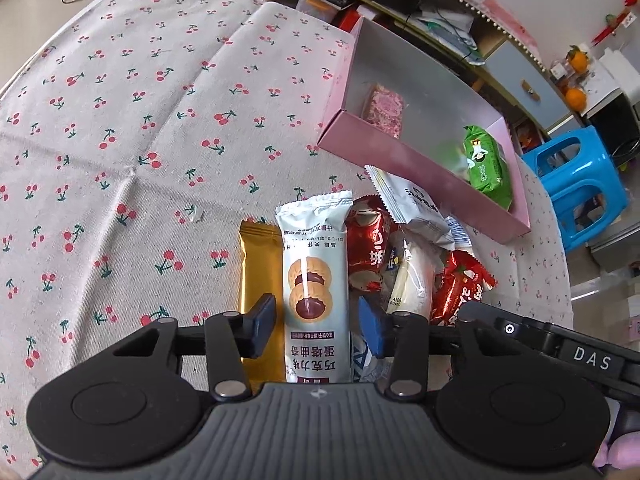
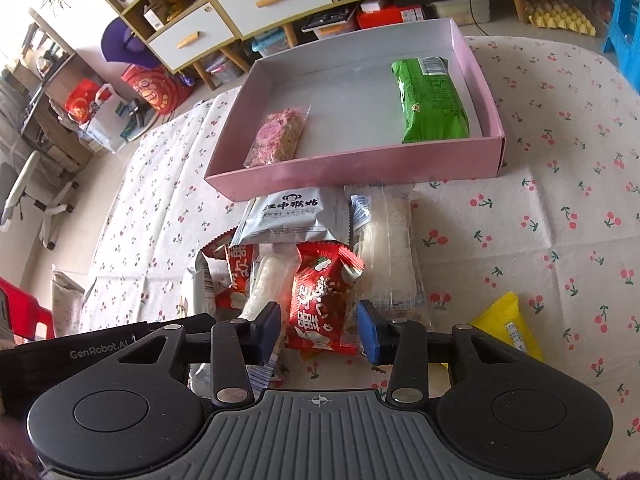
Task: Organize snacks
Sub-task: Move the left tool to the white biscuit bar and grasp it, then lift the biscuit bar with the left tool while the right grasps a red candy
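A pile of snack packets lies on the cherry-print tablecloth in front of a pink box [image 1: 384,148] [image 2: 360,164]. The box holds a pink bar [image 1: 383,109] [image 2: 278,134] and a green packet [image 1: 486,164] [image 2: 432,100]. My left gripper [image 1: 318,326] is open, its fingers on either side of a white cookie packet [image 1: 310,280], with a gold packet [image 1: 258,276] to its left. My right gripper [image 2: 318,330] is open around a red packet [image 2: 320,304]. A grey-white packet [image 2: 292,216] and a clear rice-cracker packet [image 2: 392,256] lie nearby.
A yellow packet [image 2: 510,324] lies at the right on the cloth. A second red packet [image 1: 368,248] and another red one [image 1: 460,288] are in the pile. A blue stool [image 1: 576,184] and shelves stand beyond the table.
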`<state>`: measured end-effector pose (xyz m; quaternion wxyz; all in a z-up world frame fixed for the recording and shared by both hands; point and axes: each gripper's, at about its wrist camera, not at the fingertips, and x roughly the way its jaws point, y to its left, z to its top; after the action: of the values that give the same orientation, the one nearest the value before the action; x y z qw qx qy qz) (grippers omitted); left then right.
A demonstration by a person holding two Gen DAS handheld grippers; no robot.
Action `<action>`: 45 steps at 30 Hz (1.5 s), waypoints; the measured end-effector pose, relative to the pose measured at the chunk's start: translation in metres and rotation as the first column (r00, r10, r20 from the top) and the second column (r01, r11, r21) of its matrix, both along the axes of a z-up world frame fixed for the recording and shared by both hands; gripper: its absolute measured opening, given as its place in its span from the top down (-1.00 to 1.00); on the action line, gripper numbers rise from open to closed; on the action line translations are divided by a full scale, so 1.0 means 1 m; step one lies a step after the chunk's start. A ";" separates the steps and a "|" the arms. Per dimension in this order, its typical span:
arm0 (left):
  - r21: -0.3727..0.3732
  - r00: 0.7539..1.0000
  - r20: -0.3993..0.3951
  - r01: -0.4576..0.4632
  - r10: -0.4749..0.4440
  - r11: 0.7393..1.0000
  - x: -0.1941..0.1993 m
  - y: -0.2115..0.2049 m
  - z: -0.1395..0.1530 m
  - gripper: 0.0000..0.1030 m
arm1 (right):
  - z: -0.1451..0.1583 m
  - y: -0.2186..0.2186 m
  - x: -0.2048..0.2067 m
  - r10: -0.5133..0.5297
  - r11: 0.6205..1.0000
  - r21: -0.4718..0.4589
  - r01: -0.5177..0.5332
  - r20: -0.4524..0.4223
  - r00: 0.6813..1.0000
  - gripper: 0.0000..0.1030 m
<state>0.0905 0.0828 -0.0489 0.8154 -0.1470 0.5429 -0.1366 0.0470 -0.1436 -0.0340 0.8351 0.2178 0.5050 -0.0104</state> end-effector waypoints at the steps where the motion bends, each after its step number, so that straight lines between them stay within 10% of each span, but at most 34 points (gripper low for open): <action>1: 0.003 1.000 0.002 0.002 -0.002 1.000 0.000 -0.001 0.000 0.19 | 0.000 0.001 0.000 0.000 1.000 0.001 0.000 0.003 1.000 0.24; 25: 0.143 0.993 0.086 0.064 -0.077 0.988 -0.003 -0.018 0.001 0.40 | -0.011 0.019 0.007 0.011 0.995 -0.097 -0.008 0.033 0.999 0.51; 45: 0.097 0.994 0.102 0.037 -0.047 0.995 -0.004 -0.003 0.019 0.47 | 0.015 -0.011 -0.001 -0.062 0.997 0.058 0.058 0.060 0.996 0.51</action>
<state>0.0864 0.0797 -0.0296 0.8457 -0.0891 0.5085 -0.1352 0.0463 -0.1543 -0.0193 0.8431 0.2565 0.4724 -0.0145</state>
